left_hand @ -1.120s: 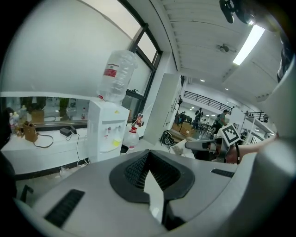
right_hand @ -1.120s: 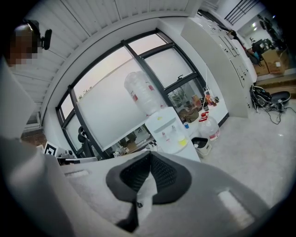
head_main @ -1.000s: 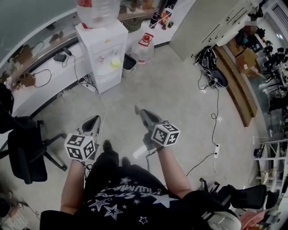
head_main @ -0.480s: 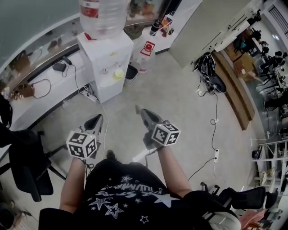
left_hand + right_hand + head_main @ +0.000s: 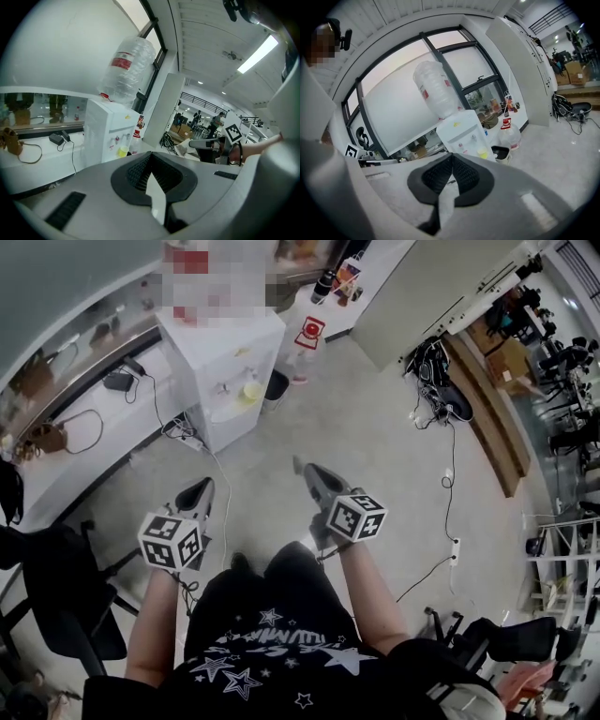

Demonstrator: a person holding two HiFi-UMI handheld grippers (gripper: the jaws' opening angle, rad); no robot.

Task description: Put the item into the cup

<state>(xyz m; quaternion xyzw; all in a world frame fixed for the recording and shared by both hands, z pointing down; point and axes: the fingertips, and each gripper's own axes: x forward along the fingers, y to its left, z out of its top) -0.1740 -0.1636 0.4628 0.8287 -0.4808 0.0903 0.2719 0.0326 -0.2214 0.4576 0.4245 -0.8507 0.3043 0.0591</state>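
Head view and both tool views, taken while you stand on the open floor (image 5: pixel 375 456) facing the water dispenser (image 5: pixel 220 371).

**Tools.** The left tool (image 5: pixel 199 491) and right tool (image 5: pixel 306 472) are held side by side in front of your body and point toward the dispenser. In each tool's own view, the left tool (image 5: pixel 151 158) and the right tool (image 5: pixel 451 161) have their ribbed pads brought together at the tips. Nothing is pinched between them, so both tools are empty.

**Task's things.** A small yellow cup (image 5: pixel 251 390) stands upright in the dispenser's tap recess, below the taps. It also shows in the left tool view (image 5: pixel 123 151) and the right tool view (image 5: pixel 482 153). It is well apart from both tools. No view shows an item you could identify as the one to go into it.

**Surroundings.** An inverted bottle (image 5: pixel 126 70) sits on top of the dispenser. At the dispenser's far side, a spare bottle (image 5: pixel 305 345) with a red cap and a dark bin (image 5: pixel 276 385) stand on the floor.

**Handling (judgement).**
- The cup looks thin-walled and light, so it is likely to tip, slide or crumple under a firm pinch.
- If you must hold it, close gently across the wall just below the rim.
- Better, leave it seated in the recess and lower the item in from above.
- The recess is narrow, so expect little room around the tool.
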